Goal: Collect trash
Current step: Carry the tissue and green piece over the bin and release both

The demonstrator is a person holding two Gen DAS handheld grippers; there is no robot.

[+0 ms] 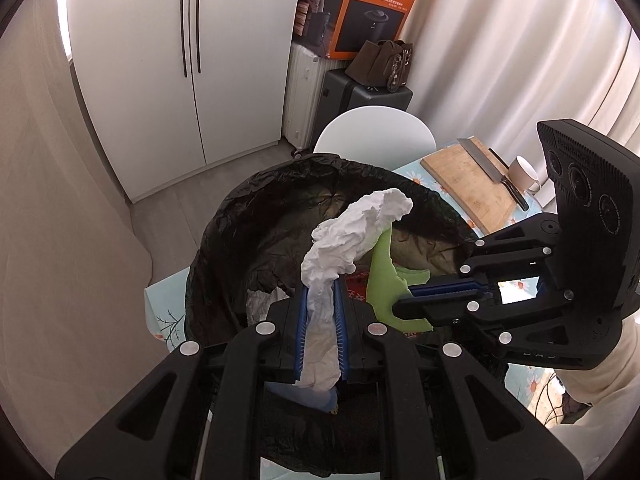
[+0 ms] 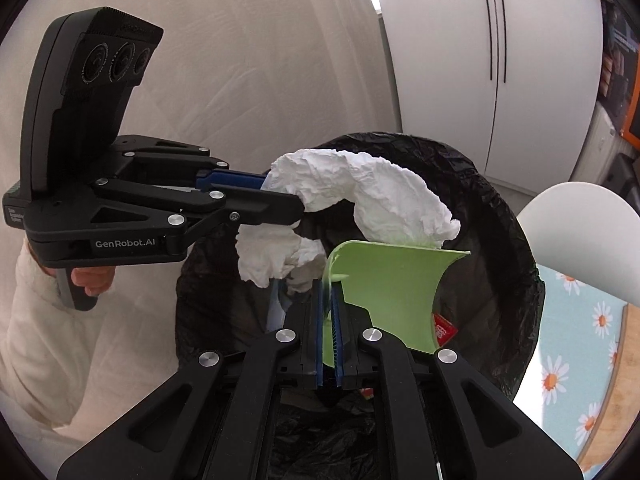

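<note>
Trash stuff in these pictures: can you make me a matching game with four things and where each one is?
Things:
1. crumpled white tissue
2. flat light-green plastic piece
3. black plastic bin bag
4. steel kitchen knife

Places:
A. lying on the wooden cutting board
B. pinched in the right gripper
C. open, below both grippers
D. pinched in the left gripper

Pairs: 1-D, 2-B, 3-C, 4-A
</note>
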